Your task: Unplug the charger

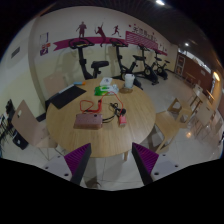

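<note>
A hand-held gripper [112, 160] hangs above the near edge of a round, light-wood desk [75, 138] in a bright room, its two fingers spread wide with purple pads [80, 158] facing inward and nothing held between them. The desk lies beyond the fingertips, well apart from them. Near its middle sits a flat reddish-brown rectangular object [88, 121], and just to its right lies a tangle of dark cable with a small red item [122, 116]; whether this is the charger, and where it is plugged in, cannot be made out. Farther back on the desk rest a green box-like object [106, 89] and a white cylindrical container [128, 81]. A light wooden chair [27, 128] stands at the left of the desk, with more pale chairs [176, 108] to the right. A black exercise machine [96, 62] stands along the far wall, under a red-and-white banner with athlete silhouettes [97, 30].
</note>
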